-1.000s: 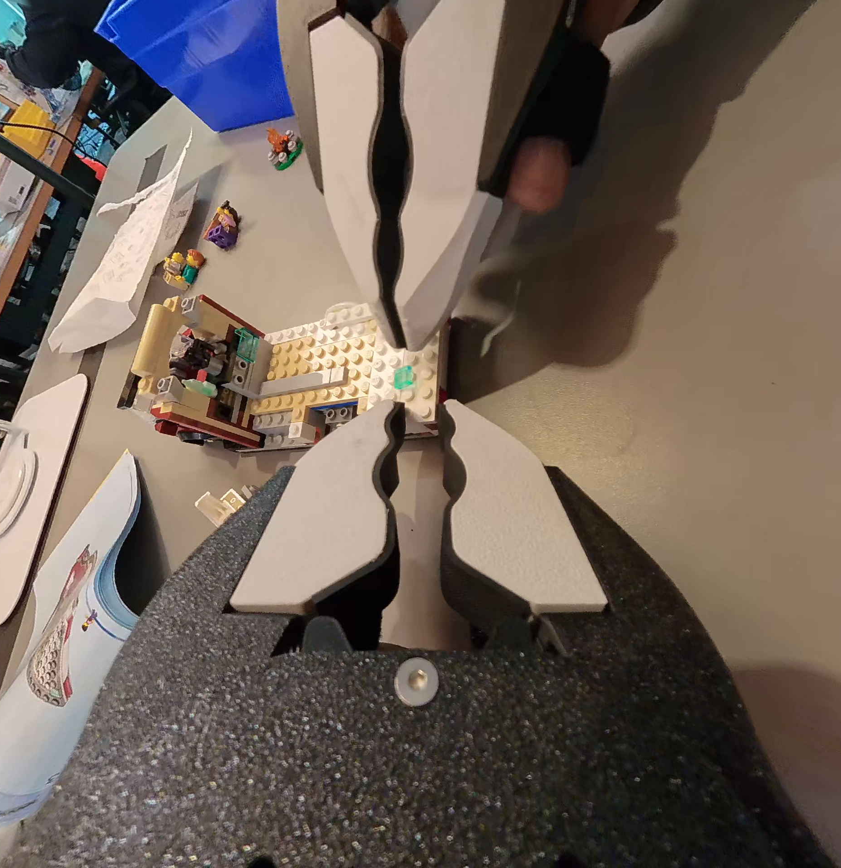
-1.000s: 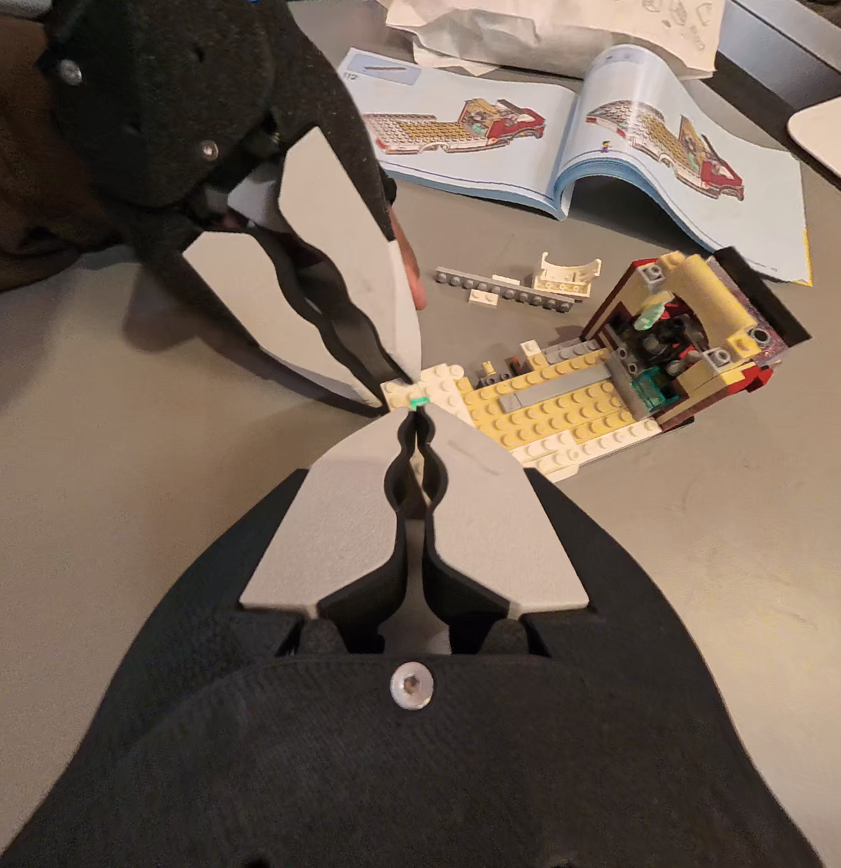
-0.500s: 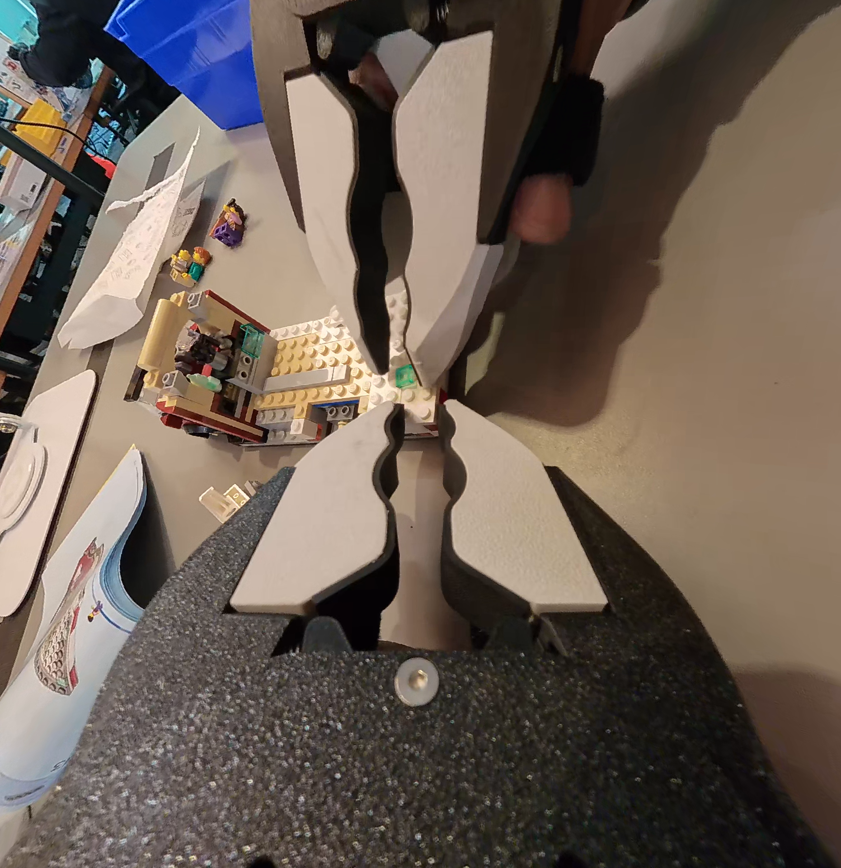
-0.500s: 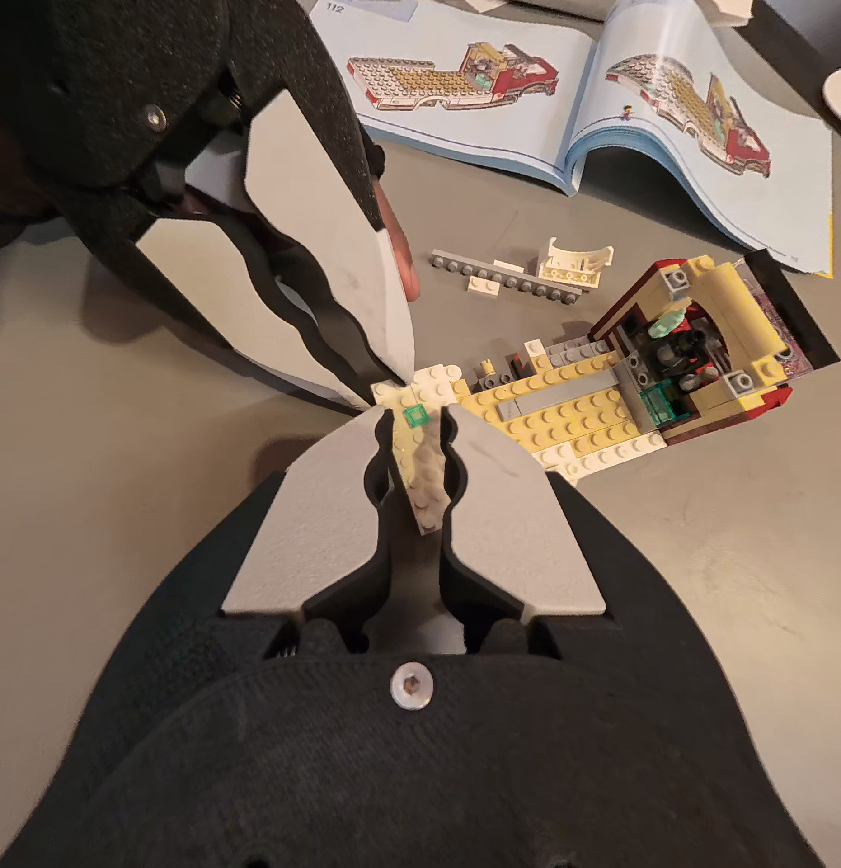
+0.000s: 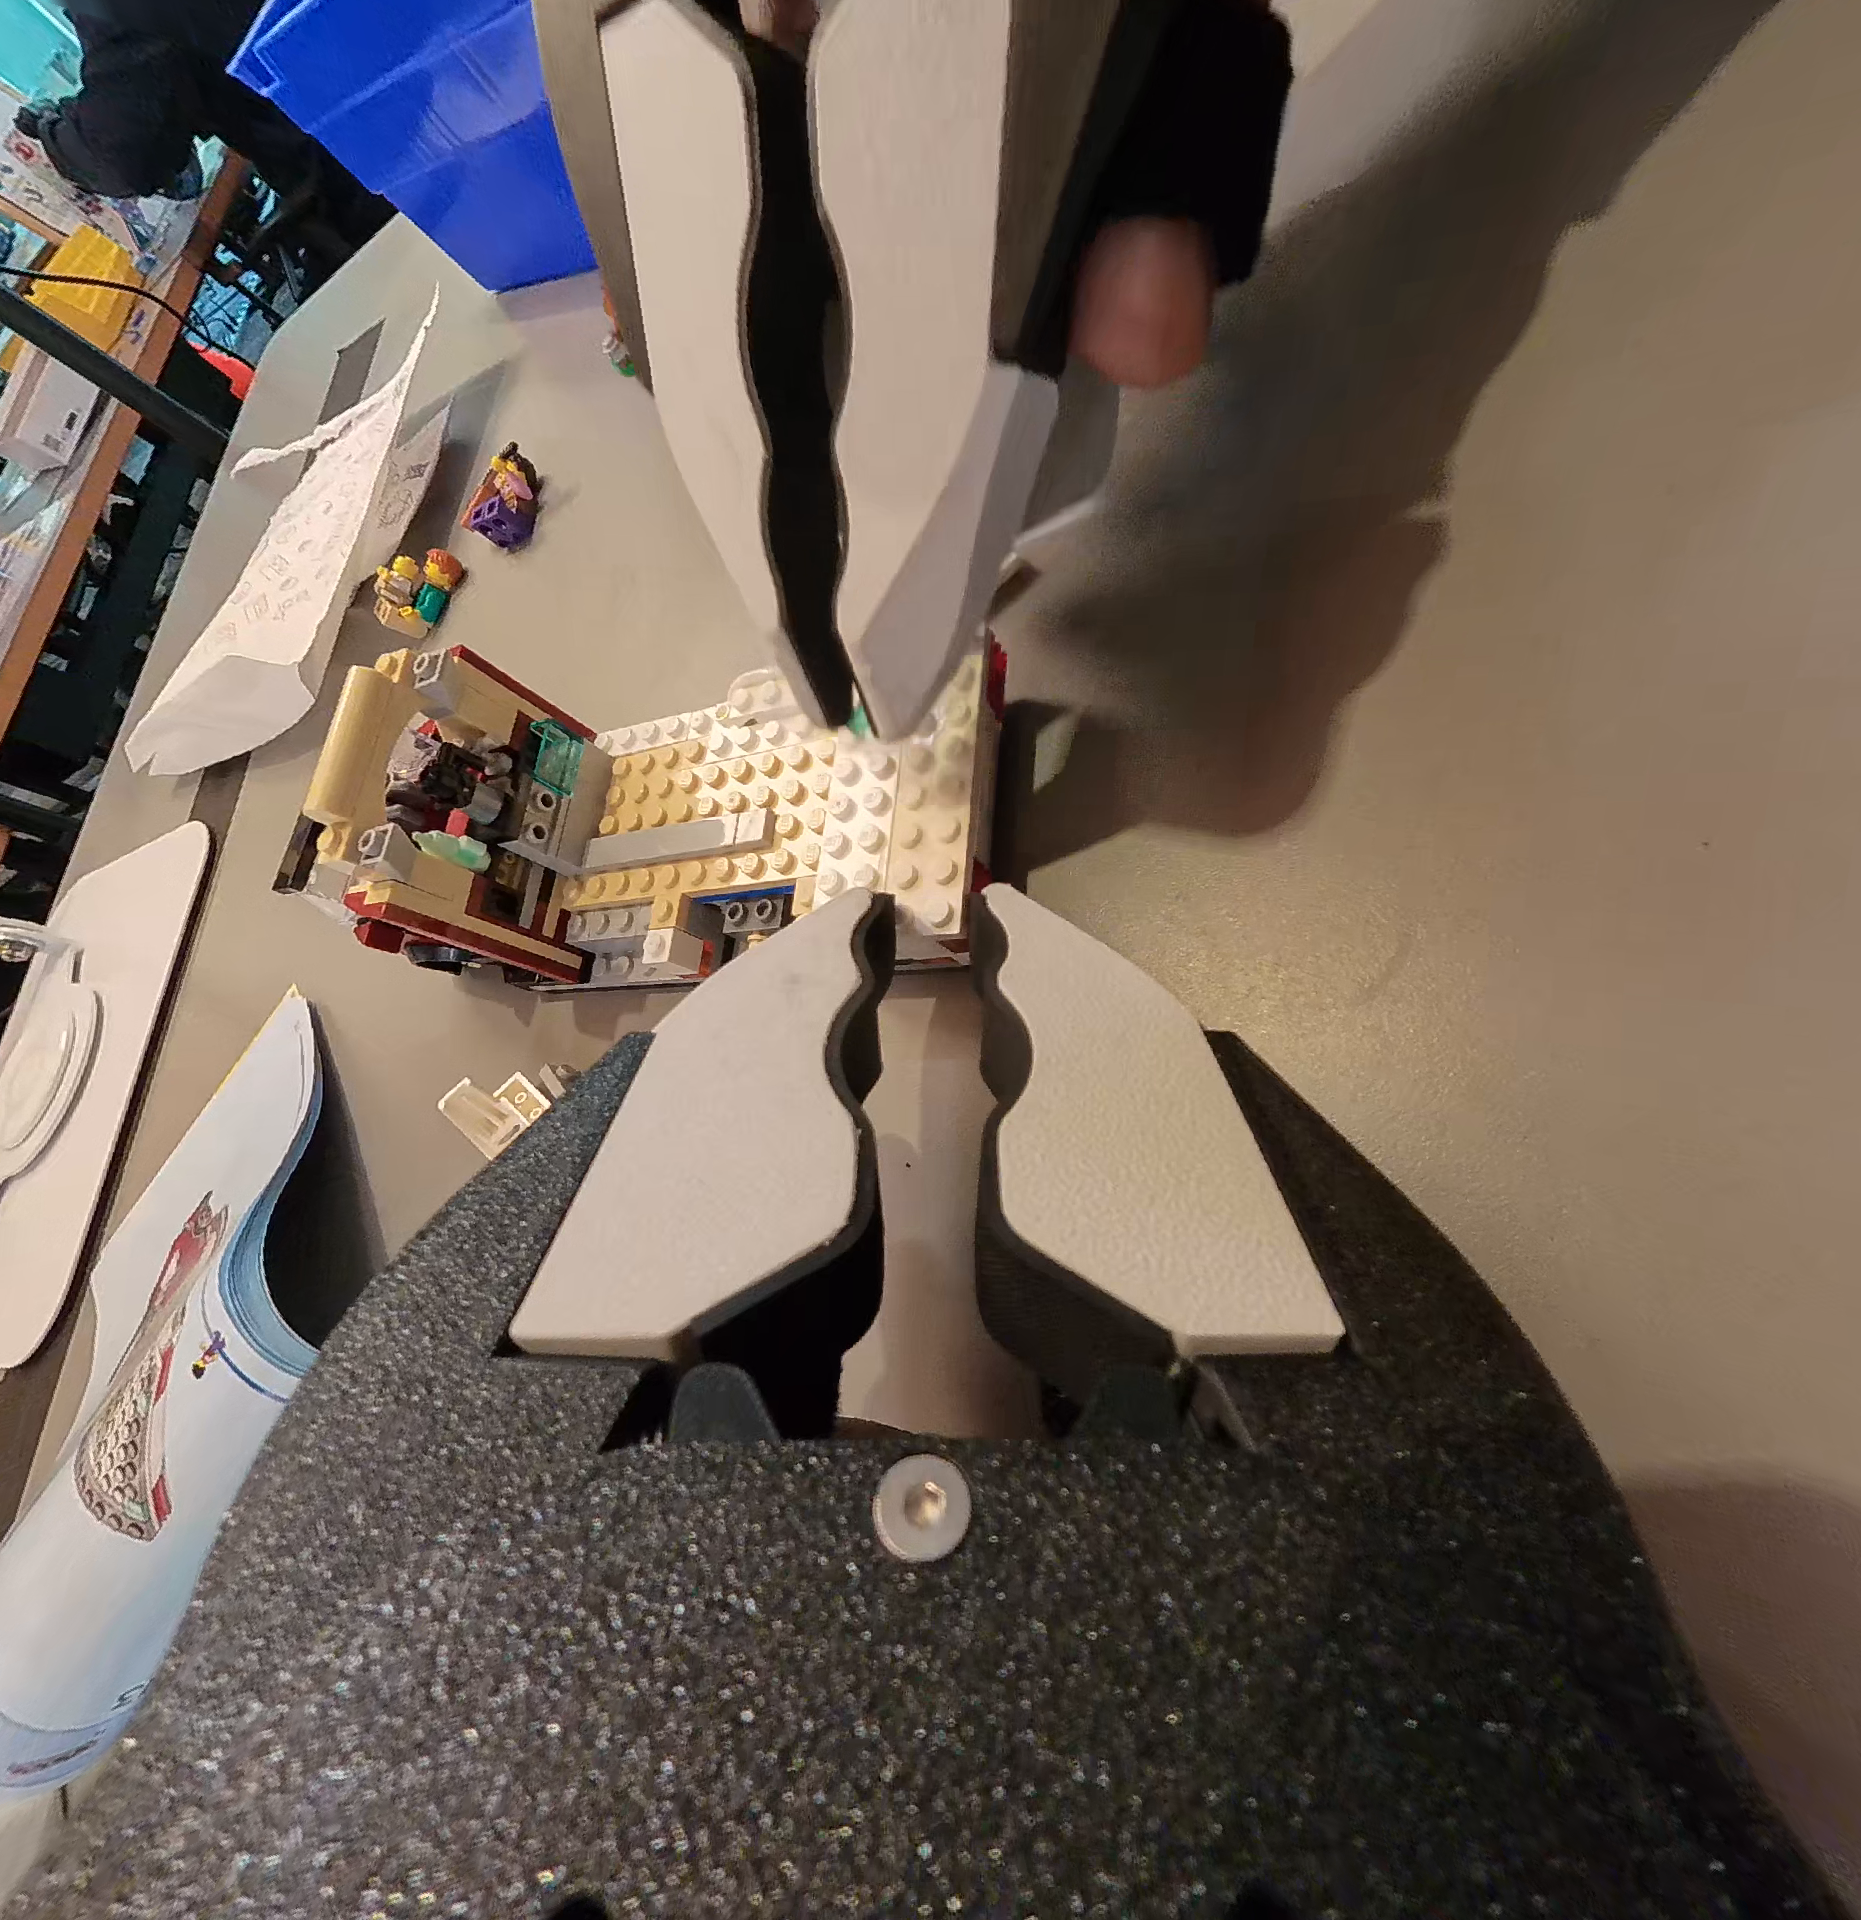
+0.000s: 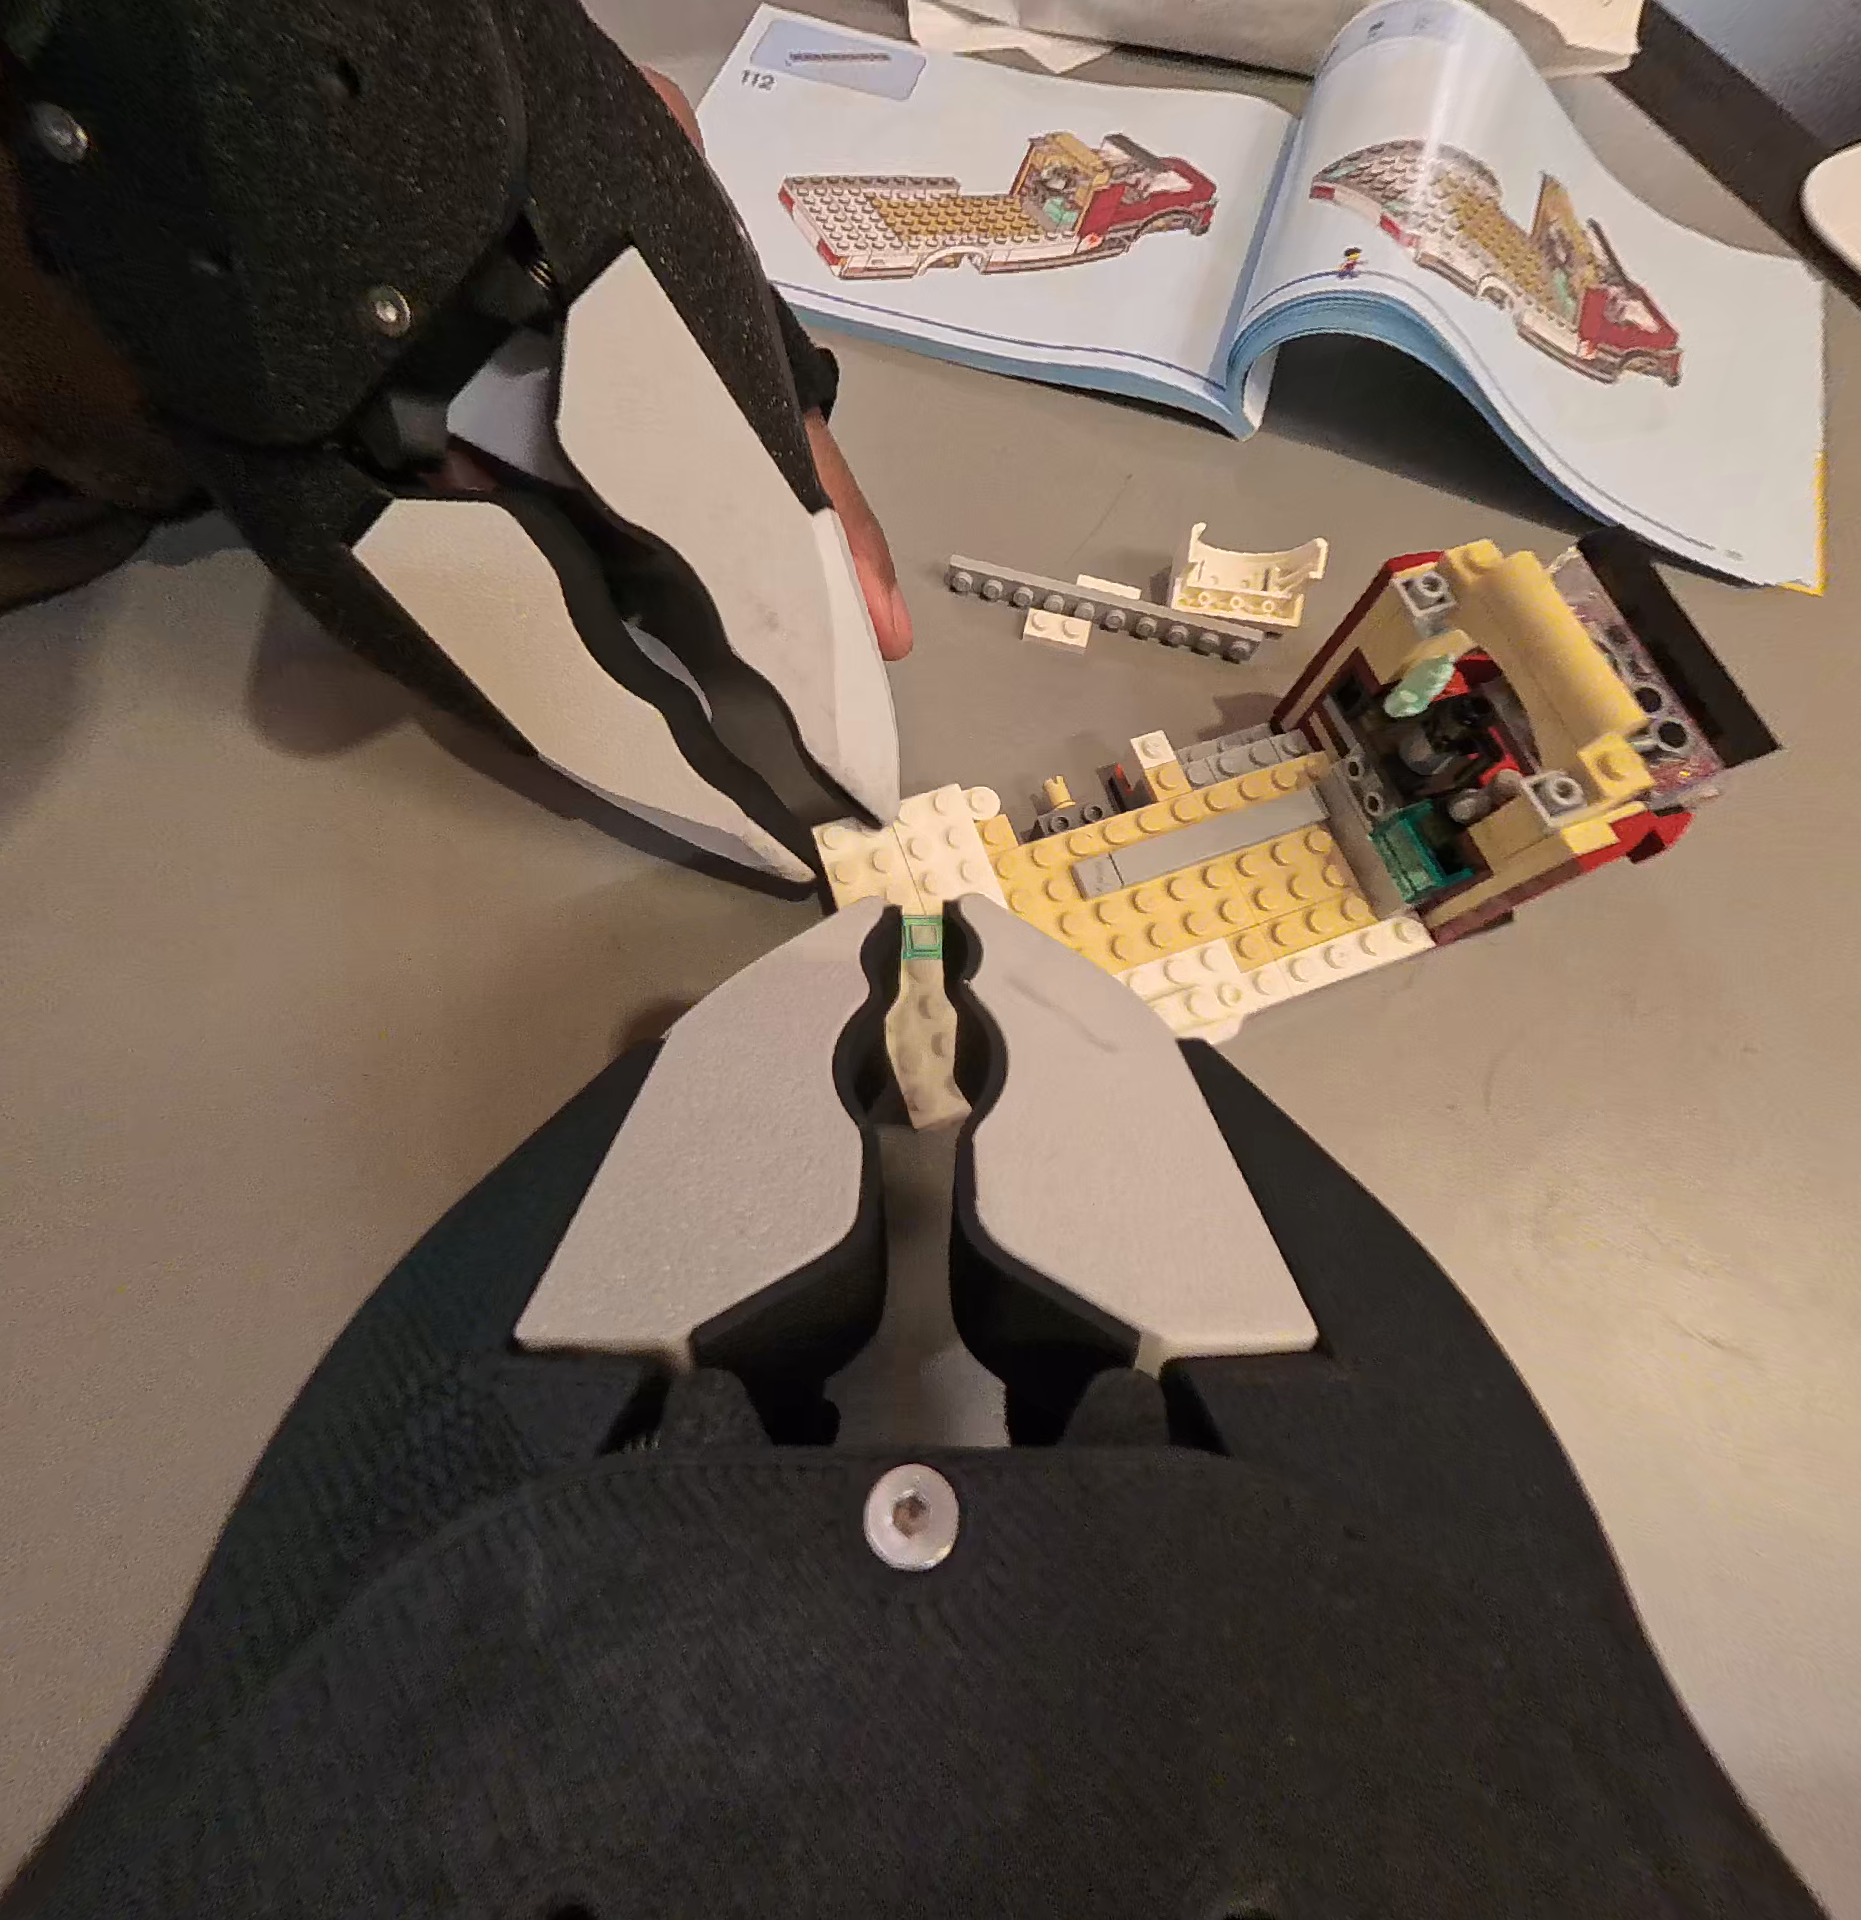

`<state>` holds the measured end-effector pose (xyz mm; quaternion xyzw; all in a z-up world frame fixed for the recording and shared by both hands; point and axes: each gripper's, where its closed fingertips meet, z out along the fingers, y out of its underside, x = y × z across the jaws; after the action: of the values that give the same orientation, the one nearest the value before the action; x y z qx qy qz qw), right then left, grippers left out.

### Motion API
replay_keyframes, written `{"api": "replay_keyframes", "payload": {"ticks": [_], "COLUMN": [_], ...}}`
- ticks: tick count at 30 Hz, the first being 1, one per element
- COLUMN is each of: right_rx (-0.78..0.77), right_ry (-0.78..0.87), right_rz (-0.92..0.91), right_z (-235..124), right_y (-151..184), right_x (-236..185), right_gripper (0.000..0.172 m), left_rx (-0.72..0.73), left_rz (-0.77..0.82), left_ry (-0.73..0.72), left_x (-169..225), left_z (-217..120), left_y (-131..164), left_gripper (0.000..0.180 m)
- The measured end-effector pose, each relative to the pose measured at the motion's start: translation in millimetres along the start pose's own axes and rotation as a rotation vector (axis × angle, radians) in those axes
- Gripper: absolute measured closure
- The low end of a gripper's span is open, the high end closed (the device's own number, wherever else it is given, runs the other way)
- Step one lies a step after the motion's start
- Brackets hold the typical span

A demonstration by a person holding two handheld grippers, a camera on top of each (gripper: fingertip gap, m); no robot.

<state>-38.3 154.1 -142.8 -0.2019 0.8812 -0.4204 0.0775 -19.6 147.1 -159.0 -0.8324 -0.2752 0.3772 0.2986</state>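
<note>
— What does the right gripper hold?
— A green tile, pinched at mid-frame over the model.
— And the left gripper?
— Clamped on the model's end plate, centre frame.

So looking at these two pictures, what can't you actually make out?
- Green tile: the right gripper's fingers flank it; contact unclear, and blurred in the left wrist view.
- Model's near edge: covered by the left gripper's fingers.
- Booklet: cut by the frame edge.
- Minifigures: too small for detail.
</note>
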Motion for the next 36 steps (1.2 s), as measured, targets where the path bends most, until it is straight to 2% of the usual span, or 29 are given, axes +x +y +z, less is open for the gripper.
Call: {"api": "replay_keyframes", "payload": {"ticks": [5,11,16,20,24,28,36], "right_rx": [0.024,0.072,0.066,0.031,0.015,0.054,0.187], "right_ry": [0.111,0.281,0.535,0.691,0.737,0.670,0.322], "right_rz": [0.051,0.168,0.251,0.310,0.325,0.288,0.156], "right_z": [-41.1,-128.6,-207.3,-239.1,-243.3,-231.0,-145.1], "right_y": [11.4,42.7,81.2,110.2,120.5,107.9,47.7], "right_x": [21.9,54.2,109.8,148.6,158.8,142.6,63.4], "right_gripper": [0.164,0.164,0.164,0.162,0.152,0.150,0.148], "left_rx": [-0.004,0.047,0.125,0.150,0.168,0.173,0.108], "left_rz": [-0.002,-0.054,-0.122,-0.158,-0.204,-0.245,-0.280], "left_ry": [-0.012,0.005,-0.015,-0.057,-0.099,-0.125,-0.128], "left_x": [-1.4,-1.9,-11.4,-21.1,-31.3,-40.2,-42.2], "left_z": [0.4,-4.4,-15.5,-23.9,-32.6,-40.5,-45.3], "left_y": [0.3,-7.8,-18.8,-19.0,-15.0,-8.9,8.8], "left_gripper": [0.166,0.162,0.161,0.161,0.160,0.159,0.152]}}
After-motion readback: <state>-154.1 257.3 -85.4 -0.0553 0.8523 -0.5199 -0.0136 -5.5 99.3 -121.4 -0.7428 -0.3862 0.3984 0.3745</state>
